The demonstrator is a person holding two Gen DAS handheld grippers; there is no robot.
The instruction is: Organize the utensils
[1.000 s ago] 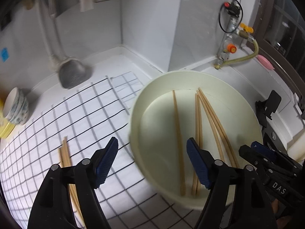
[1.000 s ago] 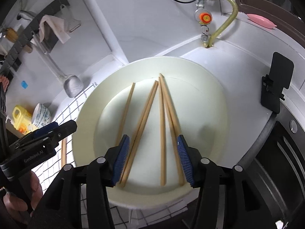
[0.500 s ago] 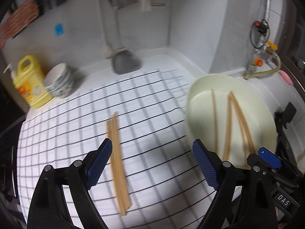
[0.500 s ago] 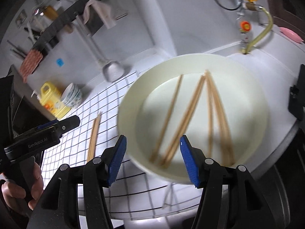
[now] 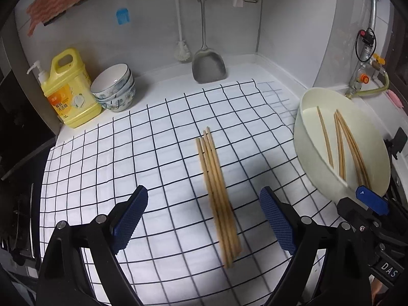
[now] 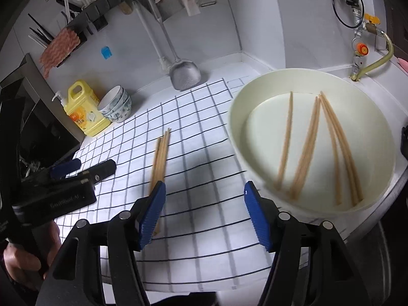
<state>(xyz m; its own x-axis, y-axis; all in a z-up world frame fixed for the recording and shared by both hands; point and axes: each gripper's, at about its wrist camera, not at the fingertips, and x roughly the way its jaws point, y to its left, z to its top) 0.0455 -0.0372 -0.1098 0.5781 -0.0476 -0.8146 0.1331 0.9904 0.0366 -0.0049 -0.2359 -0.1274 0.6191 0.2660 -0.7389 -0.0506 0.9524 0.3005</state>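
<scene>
Gridded cloth [image 5: 158,137] under both spread, empty tools: left tool [image 5: 204,219] above chopsticks [image 5: 216,191], right tool [image 6: 204,214] beside basin [image 6: 382,137].

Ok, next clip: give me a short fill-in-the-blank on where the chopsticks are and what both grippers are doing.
1. The bundle of chopsticks outside the basin lies on the ____ cloth.
2. The loose chopsticks lie inside the cream ____.
3. The left gripper and the right gripper both have jaws that are ____ and hold nothing.
4. The stacked bowls stand beside the ____ detergent bottle.

Missing words: checked; basin; open; yellow
</scene>
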